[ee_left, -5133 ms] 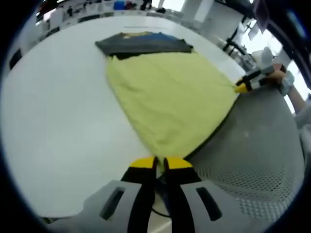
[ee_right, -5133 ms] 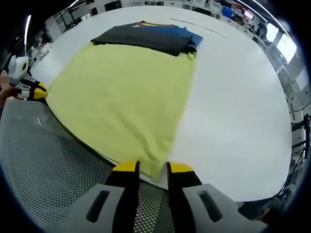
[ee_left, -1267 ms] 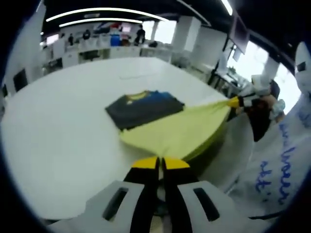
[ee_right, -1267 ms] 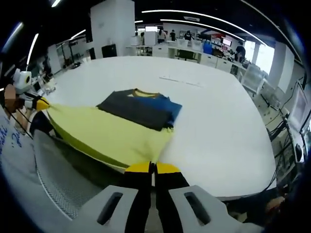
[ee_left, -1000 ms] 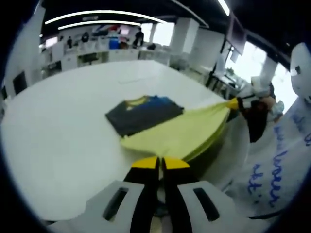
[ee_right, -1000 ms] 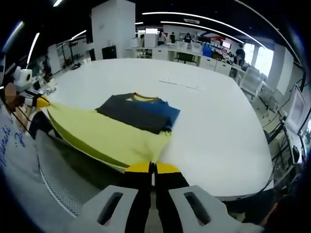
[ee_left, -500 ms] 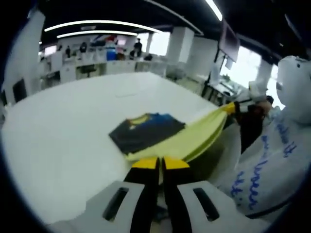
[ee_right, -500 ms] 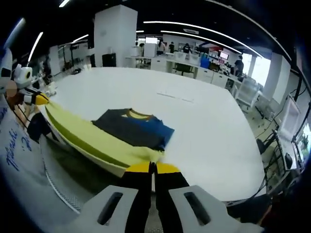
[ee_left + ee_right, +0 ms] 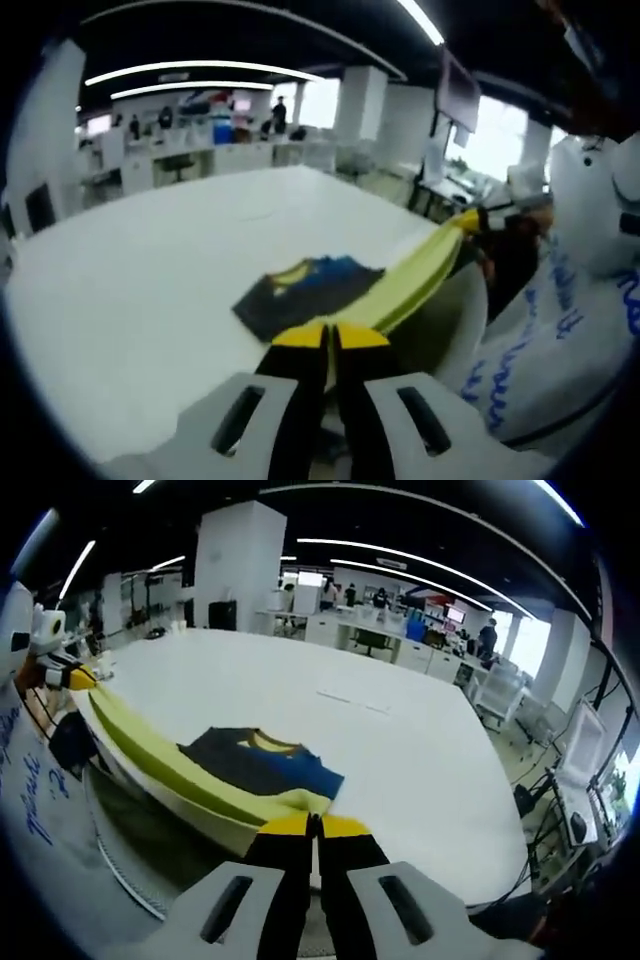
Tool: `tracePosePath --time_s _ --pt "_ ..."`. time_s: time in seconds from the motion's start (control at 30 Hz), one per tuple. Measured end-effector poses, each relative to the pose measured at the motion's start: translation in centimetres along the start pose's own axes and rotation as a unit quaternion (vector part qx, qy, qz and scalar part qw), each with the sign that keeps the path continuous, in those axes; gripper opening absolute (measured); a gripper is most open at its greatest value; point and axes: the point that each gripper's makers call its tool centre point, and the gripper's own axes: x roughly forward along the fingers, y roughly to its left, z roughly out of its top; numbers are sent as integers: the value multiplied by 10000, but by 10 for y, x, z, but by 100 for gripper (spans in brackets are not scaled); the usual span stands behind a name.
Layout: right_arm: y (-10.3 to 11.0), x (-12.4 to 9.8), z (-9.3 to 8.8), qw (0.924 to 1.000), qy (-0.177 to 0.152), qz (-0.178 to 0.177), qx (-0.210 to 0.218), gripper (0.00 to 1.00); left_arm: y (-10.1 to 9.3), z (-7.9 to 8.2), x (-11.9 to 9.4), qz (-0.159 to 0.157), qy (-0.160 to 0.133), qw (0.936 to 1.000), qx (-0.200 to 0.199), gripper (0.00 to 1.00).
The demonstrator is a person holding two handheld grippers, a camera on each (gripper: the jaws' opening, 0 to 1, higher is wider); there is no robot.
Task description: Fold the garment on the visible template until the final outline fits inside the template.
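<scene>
Both grippers were clamped on corners of the yellow garment (image 9: 415,275), the left gripper (image 9: 330,337) and the right gripper (image 9: 313,826) holding it taut just in front of the dark folded shirt (image 9: 262,760) on the white table (image 9: 400,740), likely to lay it flat.

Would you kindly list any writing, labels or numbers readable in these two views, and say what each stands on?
Blue handwriting-style lettering on the person's white garment, left gripper view: too blurred and distorted to read.
The same blue lettering on that garment, right gripper view: unreadable.
Coloured wall display far across the room: too small to read.
Nothing legible on the yellow cloth or the dark folded shirt.
</scene>
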Motion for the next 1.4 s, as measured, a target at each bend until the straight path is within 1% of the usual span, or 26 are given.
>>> tracePosePath --time_s 0.17,0.33,0.43,0.5,0.57,0.73,0.83,0.93,1.0,1.07,1.23,1.4 --pt "0 -4 4 10000 -51 -38 -57 2 -2 3 -3 -36 -69 10000 25 0" --pt "-2 -7 5 9999 -91 -68 -80 2 -5 3 -3 -38 -45 10000 64 0" --pt "-5 -4 -1 10000 -56 -66 -32 2 -5 3 -3 -74 -92 9999 35 0" --pt "-3 -1 -4 10000 1 -45 -44 2 -4 1 0 -66 -61 10000 32 0" --pt "-1 0 -7 9999 46 -27 -85 2 -4 -4 3 -42 31 10000 63 0" --pt "-2 1 -11 10000 47 -19 -25 2 -4 -8 4 -57 52 10000 -3 0" --pt "-2 5 -15 10000 25 -1 43 2 -2 -14 8 -65 101 9999 -79 0" --pt "1 11 -21 9999 138 16 21 2 -2 -21 13 -70 172 9998 -96 0" --pt "1 16 -23 9999 157 23 41 2 -4 -20 15 -142 144 9997 -141 0" --pt "0 20 -24 9998 166 35 64 2 -2 -19 19 -146 117 9997 -180 0" --pt "0 29 -27 9997 183 81 131 2 8 -19 23 -62 84 9997 -227 0" --pt "-4 38 -29 9996 157 97 232 2 13 -20 29 -25 62 9998 -166 0"
